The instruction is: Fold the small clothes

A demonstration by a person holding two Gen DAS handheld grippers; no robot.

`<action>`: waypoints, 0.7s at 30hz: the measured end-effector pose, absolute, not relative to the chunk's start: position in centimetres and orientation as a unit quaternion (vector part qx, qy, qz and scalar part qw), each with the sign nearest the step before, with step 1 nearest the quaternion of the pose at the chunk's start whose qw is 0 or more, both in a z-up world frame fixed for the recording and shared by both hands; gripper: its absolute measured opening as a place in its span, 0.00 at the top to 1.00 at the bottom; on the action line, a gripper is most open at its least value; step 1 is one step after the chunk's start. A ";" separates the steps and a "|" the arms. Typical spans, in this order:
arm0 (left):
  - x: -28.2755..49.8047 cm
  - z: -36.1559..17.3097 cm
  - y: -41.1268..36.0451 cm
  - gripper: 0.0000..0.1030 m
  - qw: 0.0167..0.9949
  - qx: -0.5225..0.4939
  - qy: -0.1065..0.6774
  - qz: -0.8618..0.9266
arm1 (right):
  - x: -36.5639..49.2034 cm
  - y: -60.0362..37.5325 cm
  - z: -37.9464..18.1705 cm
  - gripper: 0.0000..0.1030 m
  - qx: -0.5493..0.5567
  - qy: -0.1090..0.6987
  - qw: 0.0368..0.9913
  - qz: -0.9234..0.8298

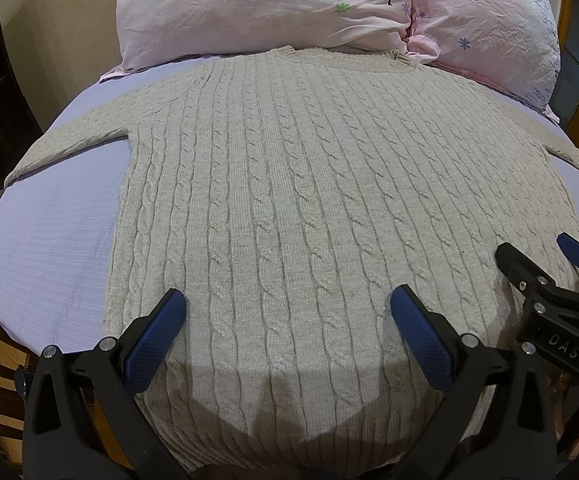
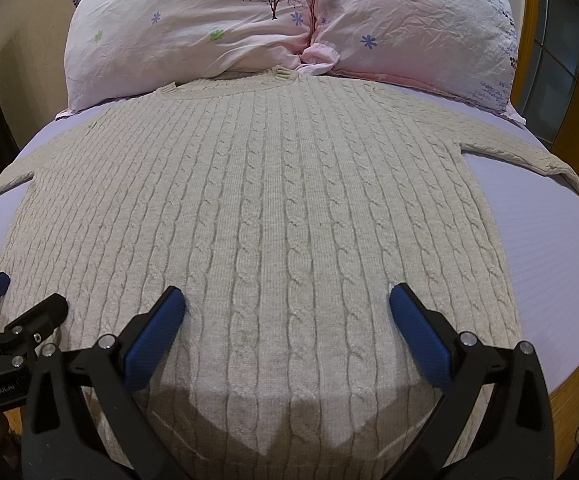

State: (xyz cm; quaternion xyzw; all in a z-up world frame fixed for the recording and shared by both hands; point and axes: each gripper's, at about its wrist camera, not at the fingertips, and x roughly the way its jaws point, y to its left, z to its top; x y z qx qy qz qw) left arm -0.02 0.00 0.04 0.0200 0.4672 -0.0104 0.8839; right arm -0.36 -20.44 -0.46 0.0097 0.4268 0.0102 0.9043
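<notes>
The sweater (image 1: 289,200) lies flat on the bed (image 1: 49,240), sleeves spread, collar far by the pillows (image 1: 249,12); no fold is made. Both the left hand-held gripper (image 1: 287,308) and right hand-held gripper (image 2: 287,308) hover over the near hem, jaws apart, holding nothing.

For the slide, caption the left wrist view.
Open left claw poised over the hem of a cable-knit sweater spread flat on a lavender bed, pink pillows behind.
</notes>
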 end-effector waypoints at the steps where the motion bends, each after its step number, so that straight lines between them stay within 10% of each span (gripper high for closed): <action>1: 0.0 0.0 0.0 0.01 0.884 0.020 0.467 -0.010 | -0.4 -20.4 -0.5 0.02 0.010 0.427 0.904 0.010; 21: 0.0 0.0 0.0 0.01 0.885 0.020 0.465 -0.010 | -0.5 -20.5 -0.8 0.02 0.009 0.423 0.906 0.010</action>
